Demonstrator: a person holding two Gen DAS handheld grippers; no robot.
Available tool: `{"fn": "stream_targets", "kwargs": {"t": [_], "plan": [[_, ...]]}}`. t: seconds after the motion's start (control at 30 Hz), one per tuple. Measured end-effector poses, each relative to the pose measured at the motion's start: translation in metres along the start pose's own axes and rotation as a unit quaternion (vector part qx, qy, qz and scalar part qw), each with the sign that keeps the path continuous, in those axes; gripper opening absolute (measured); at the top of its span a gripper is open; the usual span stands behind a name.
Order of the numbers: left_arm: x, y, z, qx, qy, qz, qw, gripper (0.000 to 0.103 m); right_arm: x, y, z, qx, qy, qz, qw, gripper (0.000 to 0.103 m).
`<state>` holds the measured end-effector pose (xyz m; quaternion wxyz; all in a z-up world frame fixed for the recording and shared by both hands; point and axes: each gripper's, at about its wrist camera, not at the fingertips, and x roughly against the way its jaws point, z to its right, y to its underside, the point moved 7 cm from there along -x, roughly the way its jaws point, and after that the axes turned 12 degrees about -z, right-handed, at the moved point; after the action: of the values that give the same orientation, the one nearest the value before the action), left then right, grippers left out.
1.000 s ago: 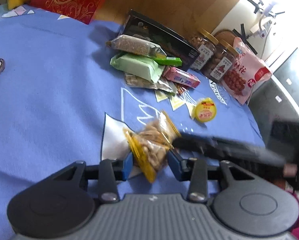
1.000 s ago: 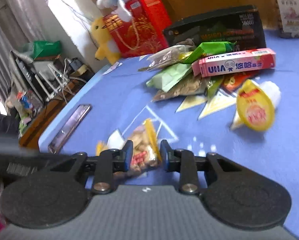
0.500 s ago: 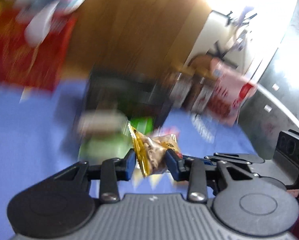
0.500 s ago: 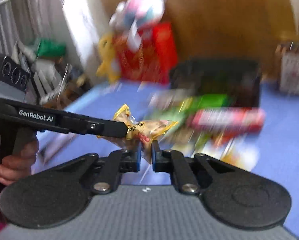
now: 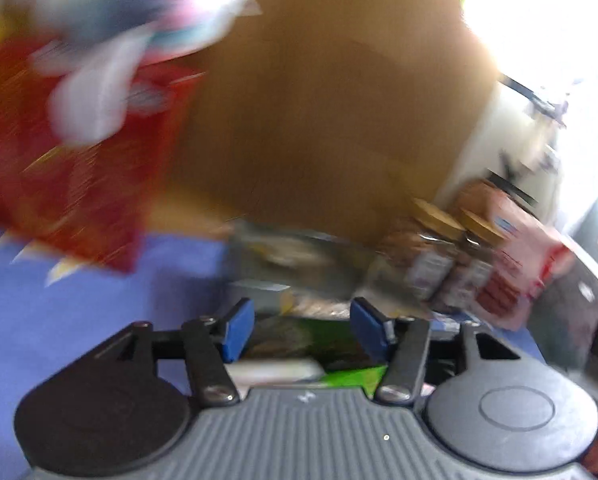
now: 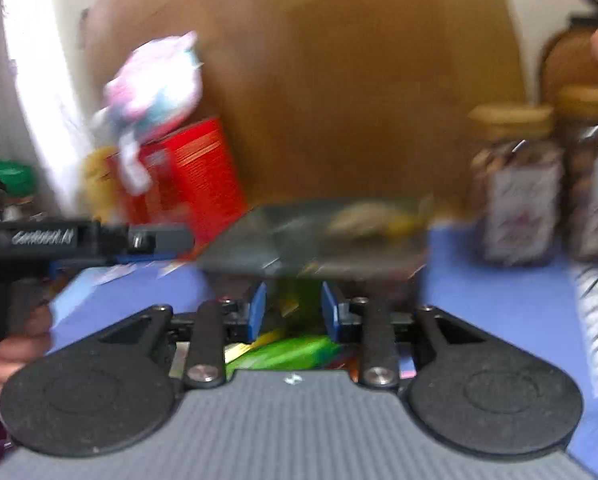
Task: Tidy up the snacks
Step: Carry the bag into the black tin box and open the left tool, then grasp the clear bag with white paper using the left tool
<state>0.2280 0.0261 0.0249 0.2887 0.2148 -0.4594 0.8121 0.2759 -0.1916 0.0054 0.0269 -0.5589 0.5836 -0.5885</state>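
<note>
- Snack packet (image 6: pixel 375 216): looks to be lying in the black box (image 6: pixel 259 252), though blur is heavy. I'd judge it light, crinkly, slippery; pinch a sealed end.
- Left gripper (image 5: pixel 303 326): jaws opening, nothing between.
- Right gripper (image 6: pixel 293 312): jaws opening, nothing pinched.
- Count: two jars (image 6: pixel 515 184), one box, several loose packs (image 6: pixel 291 354) below the grippers.

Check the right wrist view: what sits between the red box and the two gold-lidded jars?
In the right wrist view, the dark box, with a blurred yellowish packet on top, sits between the red box and the gold-lidded jars.
</note>
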Motion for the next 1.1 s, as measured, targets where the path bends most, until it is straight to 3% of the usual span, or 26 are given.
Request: {"fn": "stream_targets", "kwargs": {"t": [0.13,0.23,0.37,0.5,0.67,0.77,0.9,1.1], "plan": [[-0.022,0.019,-0.039,0.073,-0.002,-0.051,0.9960,0.055,-0.021,0.013,-0.035,0.050,-0.023,-0.036,0.998,0.035],[-0.046,0.031,-0.044,0.095,0.027,-0.094,0.9906,0.050,-0.045,0.020,-0.051,0.085,0.001,-0.064,0.994,0.035],[-0.027,0.043,-0.025,0.065,0.014,-0.069,0.9954,0.046,-0.045,0.043,-0.066,0.091,-0.013,-0.105,0.990,0.033],[0.013,0.072,-0.002,0.021,0.007,-0.042,0.9989,0.046,-0.001,0.077,-0.088,0.117,-0.042,-0.086,0.989,0.033],[0.045,0.124,0.012,0.002,0.014,-0.050,0.9986,0.047,0.042,0.120,-0.101,0.136,-0.087,-0.097,0.982,0.035],[0.049,0.145,0.007,0.007,0.013,-0.074,0.9971,0.049,0.050,0.132,-0.096,0.133,-0.054,-0.097,0.985,0.045],[0.057,0.146,-0.009,0.031,0.008,-0.065,0.9974,0.053,0.056,0.143,-0.083,0.111,-0.048,-0.112,0.986,0.055],[0.037,0.158,-0.008,0.033,0.016,-0.104,0.9939,0.055,0.034,0.146,-0.093,0.140,-0.048,-0.124,0.981,0.066]]}}
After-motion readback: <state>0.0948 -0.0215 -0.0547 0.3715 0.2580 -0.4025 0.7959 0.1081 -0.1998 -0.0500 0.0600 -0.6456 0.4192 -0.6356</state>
